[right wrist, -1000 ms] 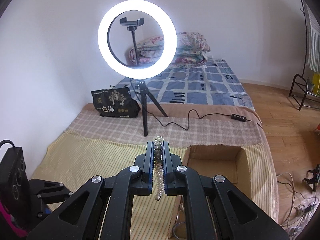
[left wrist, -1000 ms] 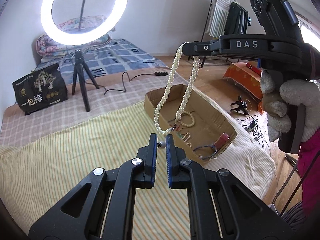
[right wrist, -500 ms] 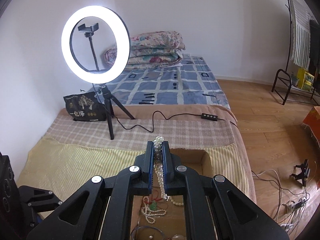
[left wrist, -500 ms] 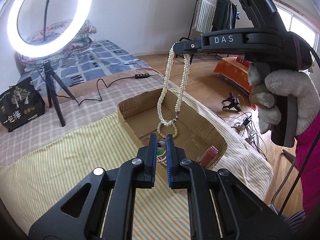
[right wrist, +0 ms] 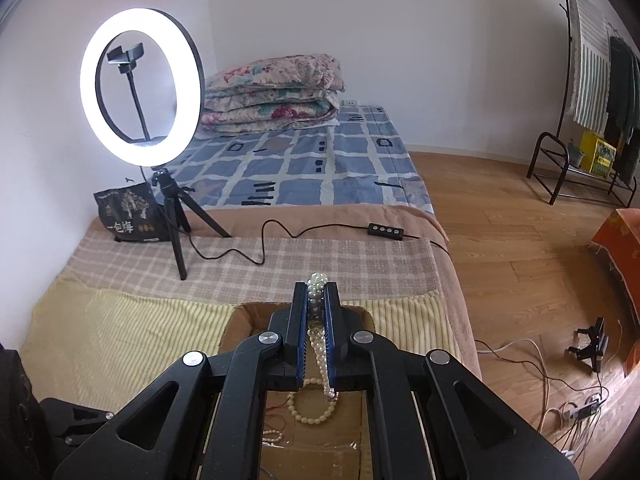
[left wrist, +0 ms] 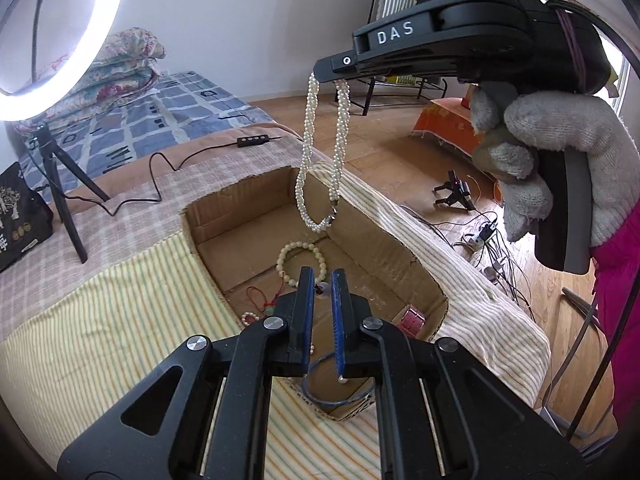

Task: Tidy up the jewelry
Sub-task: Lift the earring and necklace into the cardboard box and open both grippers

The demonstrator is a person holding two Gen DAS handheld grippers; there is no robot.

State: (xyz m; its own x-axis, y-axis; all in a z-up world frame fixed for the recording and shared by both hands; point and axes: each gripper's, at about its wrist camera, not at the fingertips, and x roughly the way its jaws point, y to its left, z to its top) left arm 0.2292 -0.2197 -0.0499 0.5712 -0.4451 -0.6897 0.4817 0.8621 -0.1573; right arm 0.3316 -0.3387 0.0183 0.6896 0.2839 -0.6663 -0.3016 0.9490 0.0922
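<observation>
My right gripper (right wrist: 316, 292) is shut on a twisted white pearl necklace (left wrist: 306, 160), which hangs in a loop over the open cardboard box (left wrist: 208, 220). The same gripper shows in the left wrist view (left wrist: 326, 76) high above the box. The necklace also shows between the pads in the right wrist view (right wrist: 318, 320). My left gripper (left wrist: 321, 280) hovers over the box's near side, jaws nearly closed with a narrow gap, holding nothing. Inside the box lie a cream bead bracelet (left wrist: 302, 260), a red cord piece (left wrist: 258, 300), a blue hoop (left wrist: 336, 392) and a pink item (left wrist: 412, 320).
The box sits sunk in a striped yellow blanket (left wrist: 120, 340) on the bed. A ring light on a tripod (right wrist: 140, 84) and a black bag (right wrist: 128, 216) stand at the back left. A cable with a controller (right wrist: 386, 230) crosses the plaid cover. The bed edge drops to the floor on the right.
Both grippers have moved toward the box. The hanging necklace is now over the box's far part, and my left gripper is now over the box's near side.
</observation>
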